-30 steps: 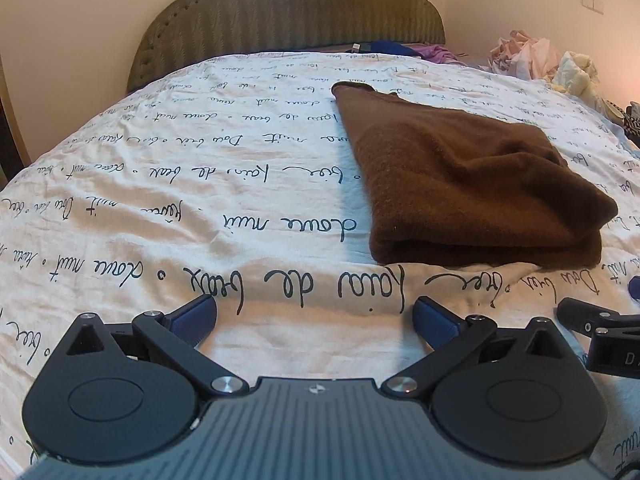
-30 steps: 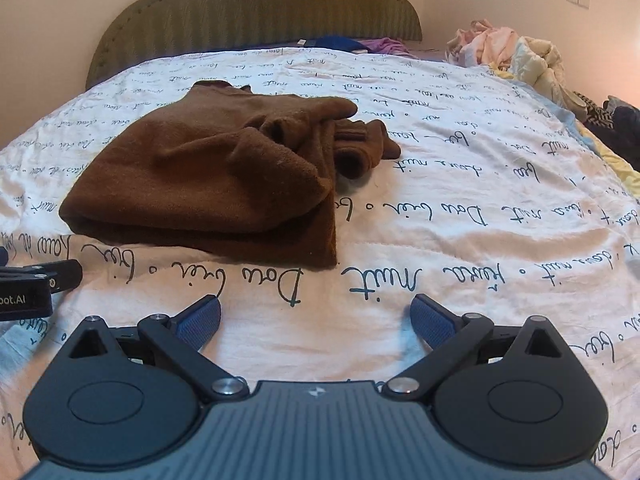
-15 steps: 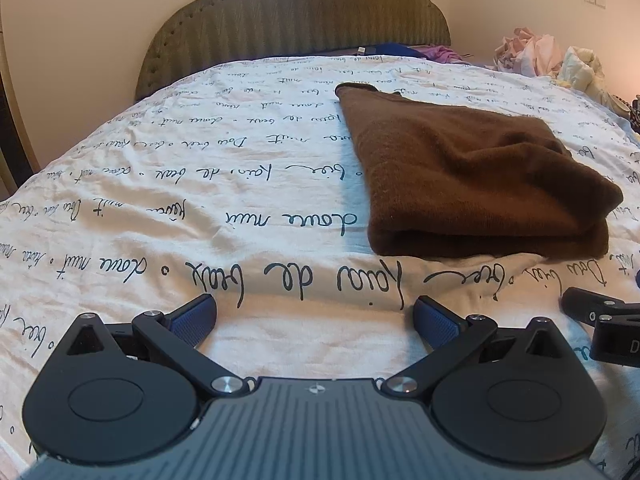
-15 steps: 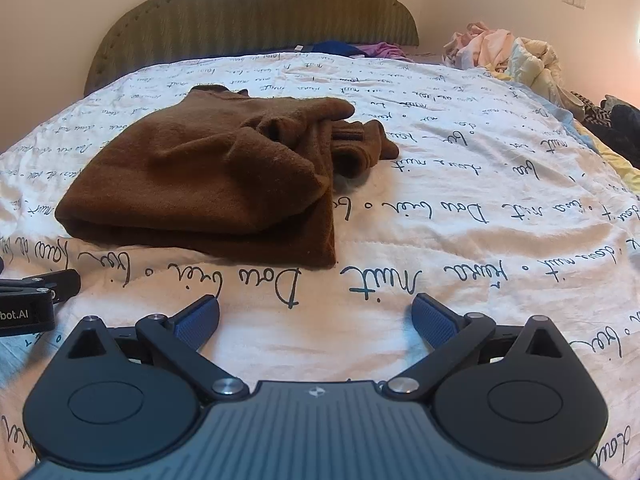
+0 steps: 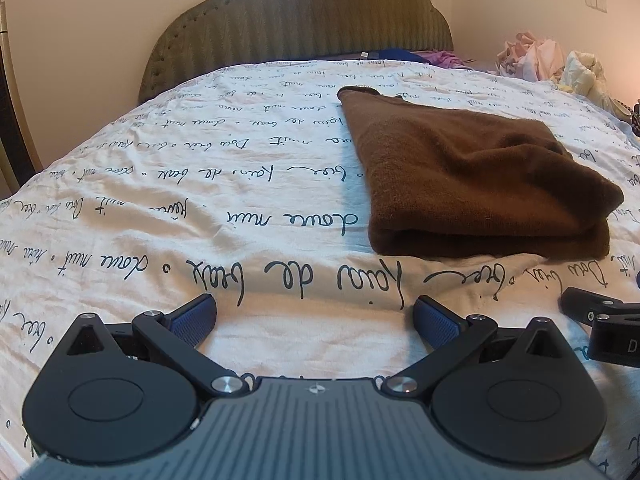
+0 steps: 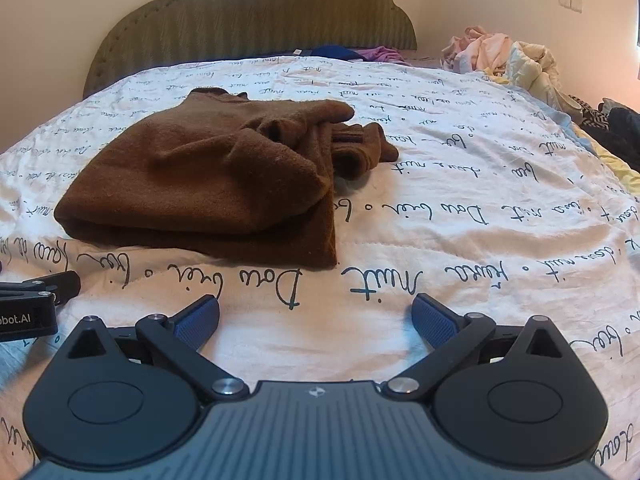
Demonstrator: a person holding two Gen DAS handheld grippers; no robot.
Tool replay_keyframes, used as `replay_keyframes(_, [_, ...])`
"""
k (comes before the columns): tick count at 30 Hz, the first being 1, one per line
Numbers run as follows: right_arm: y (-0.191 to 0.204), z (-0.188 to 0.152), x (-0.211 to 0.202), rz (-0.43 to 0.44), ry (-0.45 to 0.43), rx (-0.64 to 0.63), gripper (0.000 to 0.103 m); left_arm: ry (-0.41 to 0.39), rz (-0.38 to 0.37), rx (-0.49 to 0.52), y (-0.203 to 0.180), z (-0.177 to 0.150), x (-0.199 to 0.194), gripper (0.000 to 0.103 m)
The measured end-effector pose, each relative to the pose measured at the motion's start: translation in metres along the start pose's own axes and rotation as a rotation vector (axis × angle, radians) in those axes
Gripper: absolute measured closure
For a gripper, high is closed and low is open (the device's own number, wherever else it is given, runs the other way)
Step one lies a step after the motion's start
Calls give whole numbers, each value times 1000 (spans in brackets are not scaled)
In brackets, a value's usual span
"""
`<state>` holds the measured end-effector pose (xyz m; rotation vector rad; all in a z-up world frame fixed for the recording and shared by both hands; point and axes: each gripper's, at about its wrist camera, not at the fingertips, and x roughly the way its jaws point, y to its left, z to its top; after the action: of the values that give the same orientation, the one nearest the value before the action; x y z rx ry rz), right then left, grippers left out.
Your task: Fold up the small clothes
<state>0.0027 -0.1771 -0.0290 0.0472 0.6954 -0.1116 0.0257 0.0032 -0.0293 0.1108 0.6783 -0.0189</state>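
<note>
Script-print bedspread, folded brown garment, loose sleeve (right view only), left gripper and right gripper fingers spread

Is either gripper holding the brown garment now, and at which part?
Nothing is held. The left gripper and right gripper are both open over the bedsheet, short of the brown garment.

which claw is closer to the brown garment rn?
Roughly even; neither clearly nearer. Left claw sits short of the brown garment's near-left corner, right claw short of its near-right corner. Both open, apart from the garment.
</note>
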Motion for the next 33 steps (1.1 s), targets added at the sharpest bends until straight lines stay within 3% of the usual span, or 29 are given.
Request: replay_keyframes(33, [1, -1, 2, 2, -1, 8, 0, -9, 13, -4, -2, -2, -1, 0])
